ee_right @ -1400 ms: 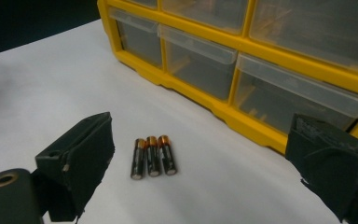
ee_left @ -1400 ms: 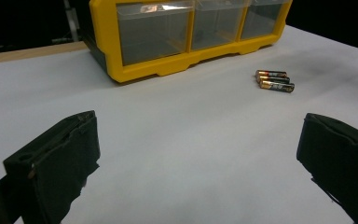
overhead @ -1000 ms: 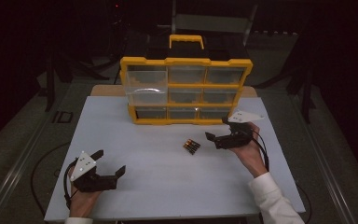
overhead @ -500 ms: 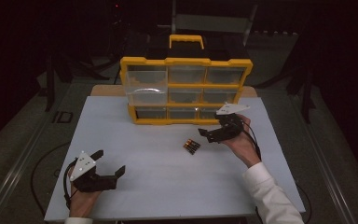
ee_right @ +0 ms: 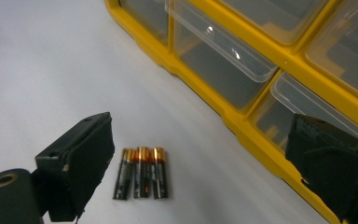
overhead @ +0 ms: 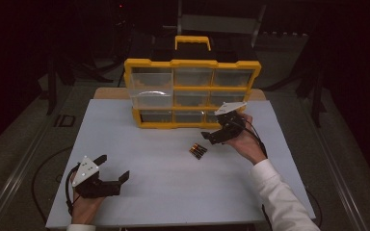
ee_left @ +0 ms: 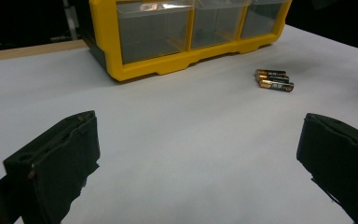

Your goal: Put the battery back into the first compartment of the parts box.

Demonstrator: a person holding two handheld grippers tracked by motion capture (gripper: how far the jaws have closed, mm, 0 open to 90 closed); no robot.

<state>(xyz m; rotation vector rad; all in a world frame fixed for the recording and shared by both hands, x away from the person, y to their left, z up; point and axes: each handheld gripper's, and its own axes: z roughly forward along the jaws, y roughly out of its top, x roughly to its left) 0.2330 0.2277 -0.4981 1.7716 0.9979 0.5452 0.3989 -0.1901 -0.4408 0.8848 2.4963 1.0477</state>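
Three batteries (ee_right: 141, 172), labels blurred, drawer contents unclear

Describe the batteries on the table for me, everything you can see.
Three small batteries lie flat side by side, touching, on the white table, just in front of the yellow drawer box. Their bodies are black with copper-coloured ends, all pointing the same way. The right gripper hovers open just above them, not touching.
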